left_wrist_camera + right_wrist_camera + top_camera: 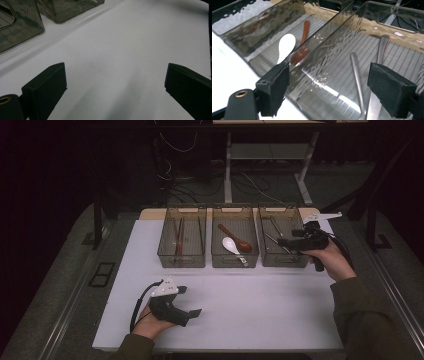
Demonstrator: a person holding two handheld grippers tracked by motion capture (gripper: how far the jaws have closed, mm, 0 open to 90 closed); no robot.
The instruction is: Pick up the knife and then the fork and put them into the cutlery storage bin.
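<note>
Three smoky clear bins stand in a row at the far side of the white table. The left bin holds brown sticks. In the middle bin lie a white spoon and a brown wooden spoon. Metal utensils lie in the right bin. My right gripper hovers over the right bin, open and empty; its own view shows the metal handles below the jaws and the white spoon beyond the wall. My left gripper rests low at the near left, open over bare table.
A person's hands and dark sleeves come in from the near edge. Behind the table are a desk frame and loose cables on the dark floor. Two bin corners show at the top left of the left gripper view.
</note>
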